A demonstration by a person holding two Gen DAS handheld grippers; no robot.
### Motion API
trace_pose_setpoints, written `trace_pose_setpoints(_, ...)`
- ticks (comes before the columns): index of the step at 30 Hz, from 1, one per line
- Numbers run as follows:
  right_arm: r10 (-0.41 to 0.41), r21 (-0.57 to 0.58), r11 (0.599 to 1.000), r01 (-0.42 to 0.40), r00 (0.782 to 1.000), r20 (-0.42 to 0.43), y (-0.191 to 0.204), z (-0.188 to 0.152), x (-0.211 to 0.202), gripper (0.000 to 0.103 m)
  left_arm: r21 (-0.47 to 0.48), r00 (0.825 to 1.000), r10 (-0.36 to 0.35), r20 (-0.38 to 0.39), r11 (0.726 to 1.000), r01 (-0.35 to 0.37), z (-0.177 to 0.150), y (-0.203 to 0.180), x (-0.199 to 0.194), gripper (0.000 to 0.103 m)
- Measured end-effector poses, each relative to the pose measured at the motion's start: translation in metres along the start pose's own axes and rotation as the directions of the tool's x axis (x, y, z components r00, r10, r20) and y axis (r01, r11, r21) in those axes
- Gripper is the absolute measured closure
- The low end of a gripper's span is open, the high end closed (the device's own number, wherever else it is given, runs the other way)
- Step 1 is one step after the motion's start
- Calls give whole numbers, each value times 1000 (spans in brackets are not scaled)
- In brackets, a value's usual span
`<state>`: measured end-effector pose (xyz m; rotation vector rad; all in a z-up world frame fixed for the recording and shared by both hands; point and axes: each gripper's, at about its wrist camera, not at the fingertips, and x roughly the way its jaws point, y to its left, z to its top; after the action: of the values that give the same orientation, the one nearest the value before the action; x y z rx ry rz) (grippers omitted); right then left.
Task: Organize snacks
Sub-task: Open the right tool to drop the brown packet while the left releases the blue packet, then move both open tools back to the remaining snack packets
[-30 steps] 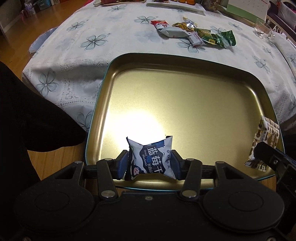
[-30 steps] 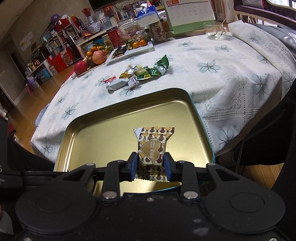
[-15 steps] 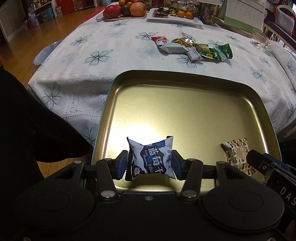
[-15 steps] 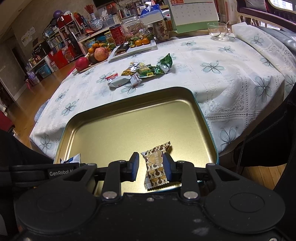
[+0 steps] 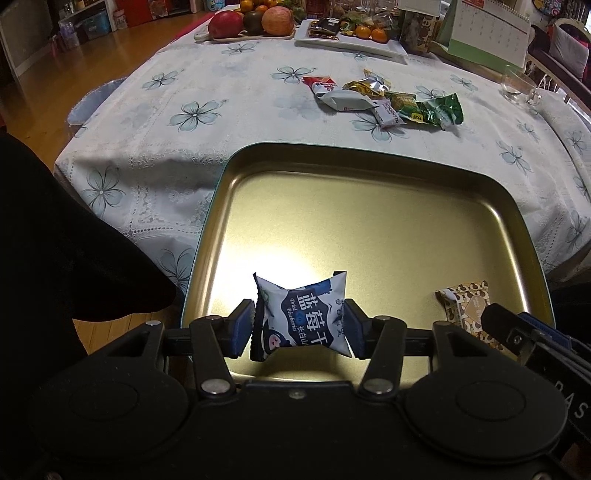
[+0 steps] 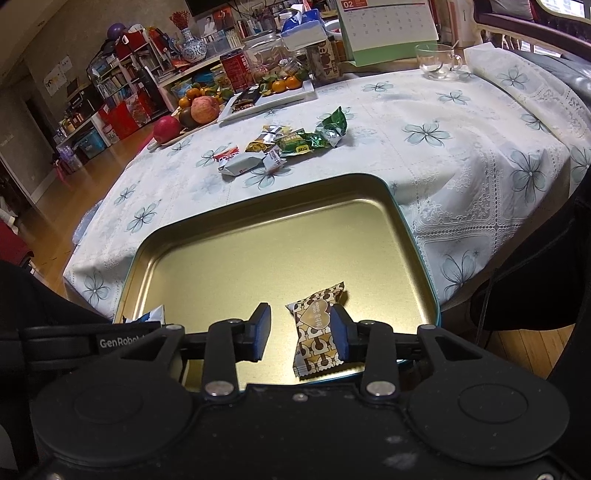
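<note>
A gold tin tray (image 5: 369, 151) with a teal rim sits at the near edge of the table. My left gripper (image 5: 297, 325) hangs low over the tray's near left part. Its jaws are opening, and both pads still touch the ends of a blue-and-white blueberry packet (image 5: 306, 314). My right gripper (image 6: 298, 332) is over the same tray's (image 6: 280, 194) near right part. Its jaws are opening too. A brown patterned packet (image 6: 317, 328) lies on the tray beside the right pad, with a gap to the left pad. A pile of wrapped snacks (image 5: 388, 99) lies beyond the tray.
Further back stand a board of fruit (image 6: 192, 114), a white plate with oranges (image 6: 280, 92), a desk calendar (image 6: 388, 29) and a glass cup (image 6: 437, 62). A dark sleeve (image 5: 74, 240) fills the left side. The table edge and wooden floor lie just beside the tray.
The right jaws have spread and the brown packet has dropped out of their grip onto the tray. The left jaws have widened a little around the blueberry packet.
</note>
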<state>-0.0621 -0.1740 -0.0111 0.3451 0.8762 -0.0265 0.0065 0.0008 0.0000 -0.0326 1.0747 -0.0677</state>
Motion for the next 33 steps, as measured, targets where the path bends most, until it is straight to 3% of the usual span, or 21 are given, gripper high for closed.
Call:
trace_pose_setpoints(9, 7, -4, 1000, -7, 1000, 10, 1, 0, -1, 62, -1, 1000, -2, 31, 1000, 2, 0, -1, -3, 39)
trace_pose_setpoints(18, -4, -14, 1000, 4, 1000, 3, 2, -1, 0, 61, 74, 993, 77, 87, 994, -84, -6, -12, -8, 39)
trace_pose_setpoints(24, -16, -5, 1000, 16, 1000, 1, 1, 0, 1, 60, 114, 978, 158, 139, 978, -175, -9, -21, -11, 39)
trace_pose_setpoints(27, -25, 5, 1000, 25, 1000, -4, 1, 0, 1, 59, 116, 978, 141, 155, 980, -159, -10, -20, -14, 39)
trace_pose_setpoints(33, -36, -13, 999, 36, 999, 3, 4, 0, 1, 59, 106, 991, 44, 124, 993, -57, -6, -13, -15, 40)
